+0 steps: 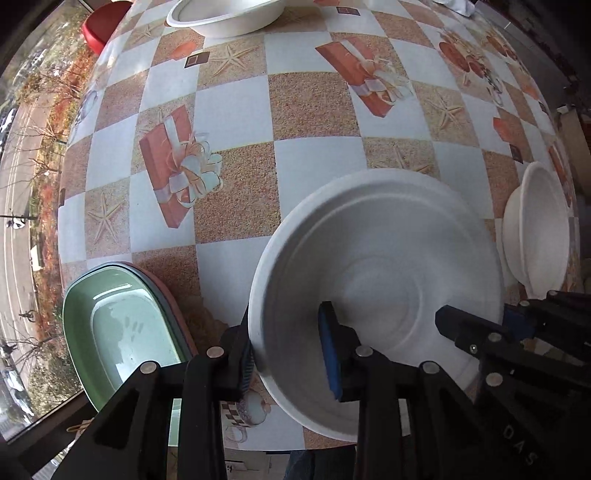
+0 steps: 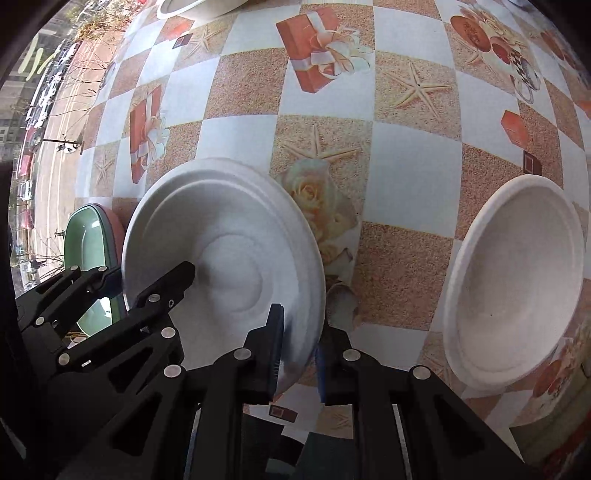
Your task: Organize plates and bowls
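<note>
A white paper bowl (image 1: 376, 280) sits near the table's front edge; it also shows in the right wrist view (image 2: 229, 258). My left gripper (image 1: 288, 347) straddles its left rim, one finger outside, one inside, with a gap around the rim. My right gripper (image 2: 299, 354) straddles its right rim, jaws close on it. A second white bowl (image 2: 517, 280) lies to the right, also in the left wrist view (image 1: 535, 229). A third white bowl (image 1: 225, 14) sits at the far side. Stacked green and pink plates (image 1: 122, 332) lie at the left, also in the right wrist view (image 2: 88, 236).
The table (image 1: 314, 110) has a checkered cloth with gift-box and starfish prints. A red stool (image 1: 103, 26) stands beyond the far left edge. A window with a street view runs along the left side.
</note>
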`<state>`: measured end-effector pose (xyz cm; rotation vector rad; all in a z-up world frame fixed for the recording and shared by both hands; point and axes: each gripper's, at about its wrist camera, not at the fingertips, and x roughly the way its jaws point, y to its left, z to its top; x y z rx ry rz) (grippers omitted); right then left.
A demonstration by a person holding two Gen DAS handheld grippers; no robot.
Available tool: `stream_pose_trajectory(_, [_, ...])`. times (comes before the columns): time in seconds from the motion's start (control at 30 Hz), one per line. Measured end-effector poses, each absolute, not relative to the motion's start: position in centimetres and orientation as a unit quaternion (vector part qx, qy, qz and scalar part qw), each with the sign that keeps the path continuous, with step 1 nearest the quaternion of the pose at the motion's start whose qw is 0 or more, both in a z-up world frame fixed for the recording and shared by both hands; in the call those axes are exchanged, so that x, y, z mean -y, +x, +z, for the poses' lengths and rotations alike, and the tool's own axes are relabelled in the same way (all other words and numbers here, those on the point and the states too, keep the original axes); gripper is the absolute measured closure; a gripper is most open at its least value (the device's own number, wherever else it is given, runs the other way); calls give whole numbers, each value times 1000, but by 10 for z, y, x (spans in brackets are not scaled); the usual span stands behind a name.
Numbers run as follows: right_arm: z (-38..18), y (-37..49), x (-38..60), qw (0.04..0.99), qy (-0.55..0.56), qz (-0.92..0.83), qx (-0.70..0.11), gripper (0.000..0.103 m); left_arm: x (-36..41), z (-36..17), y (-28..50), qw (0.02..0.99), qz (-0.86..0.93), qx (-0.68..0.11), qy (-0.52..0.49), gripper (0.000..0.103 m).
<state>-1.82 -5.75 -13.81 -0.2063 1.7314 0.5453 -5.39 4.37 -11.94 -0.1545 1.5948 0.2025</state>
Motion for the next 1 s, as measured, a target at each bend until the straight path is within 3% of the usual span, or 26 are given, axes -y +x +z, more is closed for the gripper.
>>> stream_pose_trajectory(0.37, [-84, 7, 115, 645, -34, 203, -736, 86, 9, -86, -18, 719, 26, -694, -29, 70])
stream_pose_trajectory(1.0, [-86, 48, 240, 674, 39, 77, -734, 86, 137, -89, 37, 716, -77, -693, 34, 67])
